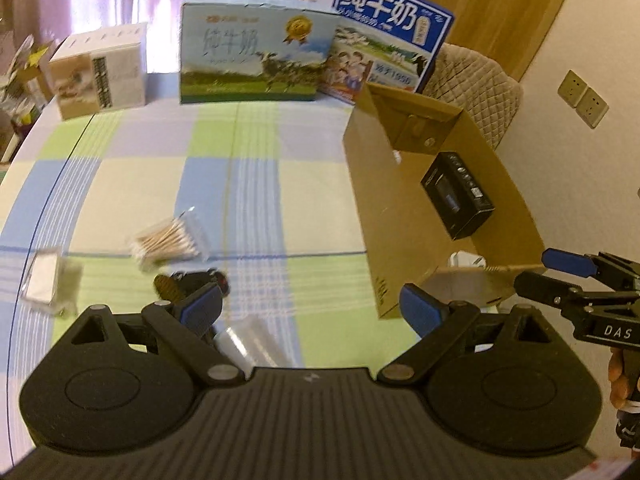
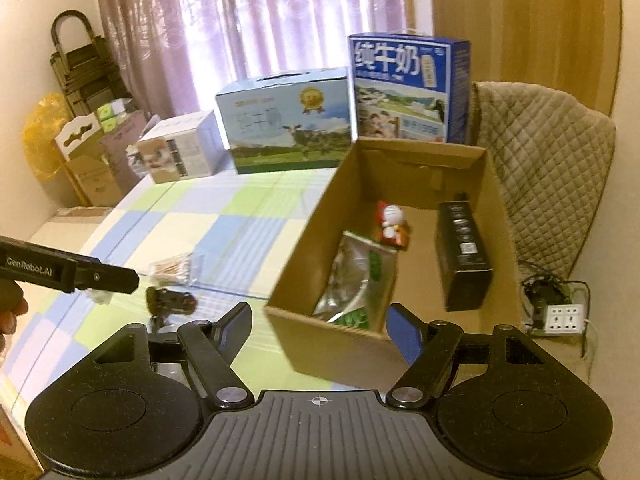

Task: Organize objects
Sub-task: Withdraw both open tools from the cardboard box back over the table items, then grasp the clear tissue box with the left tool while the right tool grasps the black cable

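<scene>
Ahead and to the right of your left claw (image 1: 312, 308) stands the open cardboard box (image 1: 384, 200); your right claw (image 2: 320, 330) sits just short of its near wall. Inside it a black carton (image 2: 464, 256) leans on the right wall, with a silver-green pouch (image 2: 356, 284) and a small red-and-white figure (image 2: 392, 220) on the floor. On the table ahead-left of your left claw lie a cotton swab pack (image 1: 168, 240), a dark toy car (image 1: 192, 284) and a clear case (image 1: 44, 276).

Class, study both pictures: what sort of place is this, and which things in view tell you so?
Most likely a room in a home. A checked tablecloth covers the table, pink curtains hang behind, a quilted chair stands beside it, and milk cartons sit at the back.
</scene>
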